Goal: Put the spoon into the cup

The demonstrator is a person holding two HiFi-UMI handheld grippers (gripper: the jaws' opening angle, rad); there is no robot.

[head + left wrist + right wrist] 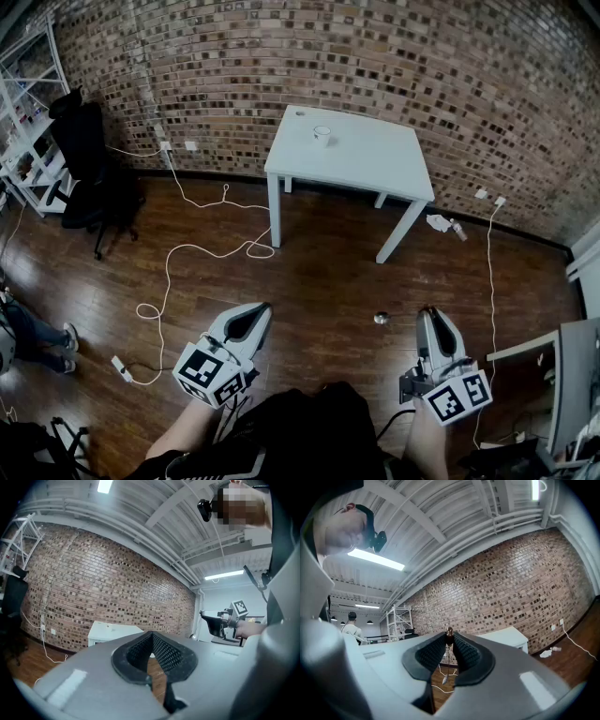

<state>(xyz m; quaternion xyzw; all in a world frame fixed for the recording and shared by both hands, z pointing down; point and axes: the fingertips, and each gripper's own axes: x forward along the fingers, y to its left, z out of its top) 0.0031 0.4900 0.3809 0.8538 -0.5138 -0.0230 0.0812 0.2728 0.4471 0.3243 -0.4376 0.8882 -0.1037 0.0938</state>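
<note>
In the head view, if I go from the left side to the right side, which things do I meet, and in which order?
black chair → left tool → cup on the white table → spoon → right tool, which grips the spoon

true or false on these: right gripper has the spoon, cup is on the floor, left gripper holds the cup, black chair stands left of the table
1. The right gripper has the spoon. True: the handle is pinched between its jaws, the bowl hanging below.
2. The cup is on the floor. False: it stands on the white table by the brick wall.
3. The left gripper holds the cup. False: its jaws meet at the tips with nothing between them.
4. A black chair stands left of the table. True in the head view, near the wall.
</note>
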